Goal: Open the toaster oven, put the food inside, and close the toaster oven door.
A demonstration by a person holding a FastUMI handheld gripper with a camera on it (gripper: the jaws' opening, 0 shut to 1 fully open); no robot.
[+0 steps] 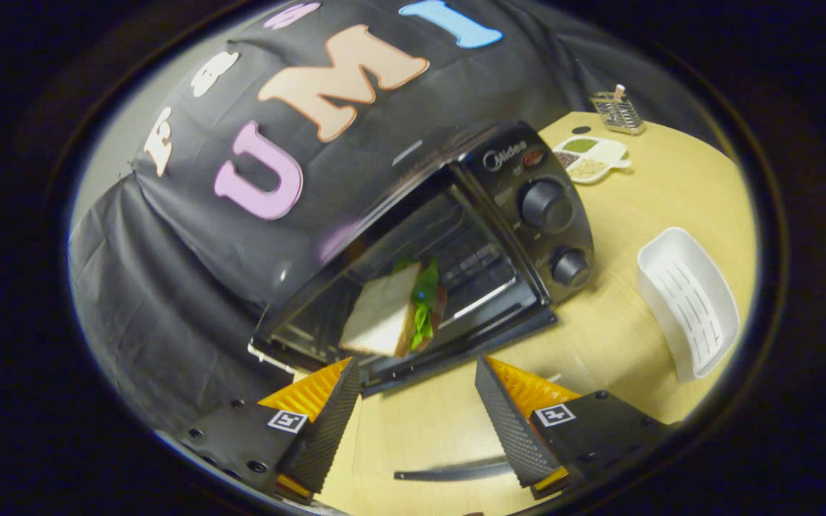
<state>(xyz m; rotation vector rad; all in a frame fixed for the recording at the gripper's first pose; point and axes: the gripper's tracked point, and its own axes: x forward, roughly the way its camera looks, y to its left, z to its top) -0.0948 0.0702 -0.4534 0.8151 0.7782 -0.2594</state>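
Note:
The black toaster oven (pixel 528 208) stands on the wooden table (pixel 671 193) with its door (pixel 456 350) folded down flat toward me. The door's handle (pixel 449 471) shows low between my fingers. A sandwich (pixel 384 315) of white bread with green lettuce lies inside the oven cavity on the rack, leaning at an angle. My gripper (pixel 416 360) is open, fingertips over the lowered door and just short of the sandwich, with nothing between them.
A white slotted plastic basket (pixel 685 301) lies on the table to the right of the oven. Farther back are a white divided dish (pixel 589 158) with seasonings and a small metal wire holder (pixel 617 111). Black cloth wall stands behind and left of the oven.

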